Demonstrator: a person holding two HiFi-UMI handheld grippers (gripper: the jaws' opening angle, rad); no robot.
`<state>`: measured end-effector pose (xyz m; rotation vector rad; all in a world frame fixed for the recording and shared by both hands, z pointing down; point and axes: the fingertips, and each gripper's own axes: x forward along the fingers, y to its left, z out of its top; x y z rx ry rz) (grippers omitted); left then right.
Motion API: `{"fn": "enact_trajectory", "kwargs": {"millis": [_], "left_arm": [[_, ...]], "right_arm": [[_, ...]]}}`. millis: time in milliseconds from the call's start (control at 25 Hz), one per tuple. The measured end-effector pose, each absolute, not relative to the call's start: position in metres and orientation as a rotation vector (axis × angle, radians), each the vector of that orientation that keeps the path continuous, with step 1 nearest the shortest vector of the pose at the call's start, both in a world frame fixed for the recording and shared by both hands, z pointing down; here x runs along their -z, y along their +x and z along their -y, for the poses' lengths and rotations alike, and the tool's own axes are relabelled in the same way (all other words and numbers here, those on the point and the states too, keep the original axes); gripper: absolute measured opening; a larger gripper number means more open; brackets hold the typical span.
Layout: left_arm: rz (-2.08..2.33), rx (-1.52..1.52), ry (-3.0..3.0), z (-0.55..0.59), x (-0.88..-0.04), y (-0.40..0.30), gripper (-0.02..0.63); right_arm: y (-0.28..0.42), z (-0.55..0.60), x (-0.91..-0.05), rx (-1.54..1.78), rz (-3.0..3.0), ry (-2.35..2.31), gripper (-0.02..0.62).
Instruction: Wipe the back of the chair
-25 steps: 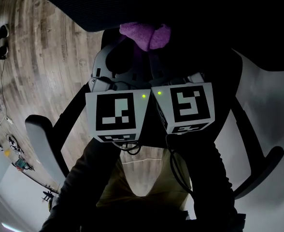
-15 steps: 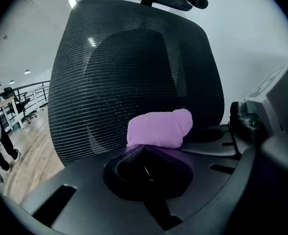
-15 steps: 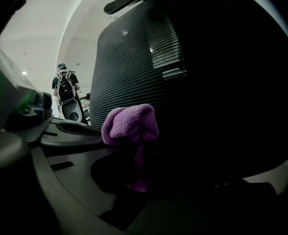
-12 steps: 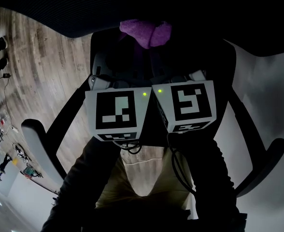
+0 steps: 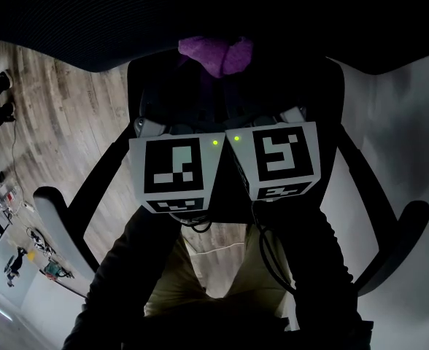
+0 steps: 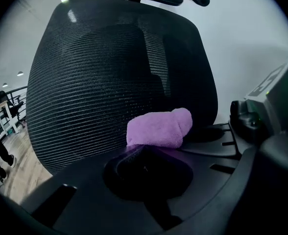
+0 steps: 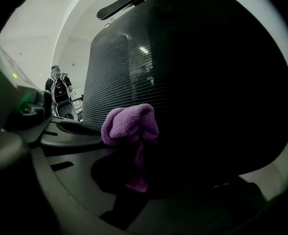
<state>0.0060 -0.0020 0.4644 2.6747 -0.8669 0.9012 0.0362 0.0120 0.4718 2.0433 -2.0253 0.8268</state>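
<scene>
The chair's black mesh back (image 5: 200,13) fills the top of the head view and stands right in front of both gripper cameras (image 6: 109,72) (image 7: 198,82). A bunched purple cloth (image 5: 216,53) presses against the mesh. My left gripper (image 5: 198,75) and right gripper (image 5: 236,75) sit side by side, marker cubes touching, both reaching to the cloth. The cloth (image 6: 158,129) sits at the left gripper's (image 6: 145,153) tips. In the right gripper view the cloth (image 7: 132,126) trails down into the right gripper (image 7: 134,177). Both pairs of jaws are dark and closed on it.
The chair's grey armrests stick out at left (image 5: 54,210) and right (image 5: 411,224). Wooden floor (image 5: 47,122) lies to the left, a pale surface (image 5: 411,122) to the right. A person (image 7: 60,89) stands far off beyond the chair. My own dark sleeves fill the bottom of the head view.
The mesh back now covers more of the top of the head view. Both grippers and the cloth have shifted slightly up and left, still together on the chair back.
</scene>
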Motion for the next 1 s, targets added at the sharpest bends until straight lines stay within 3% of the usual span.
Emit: {"fn": "enact_trajectory", "kwargs": {"millis": [1000], "left_arm": [[0.726, -0.884, 2.748, -0.027, -0.465, 0.061, 0.008]], "right_arm": [[0.089, -0.044, -0.472, -0.822, 1.923, 2.164, 0.054]]}}
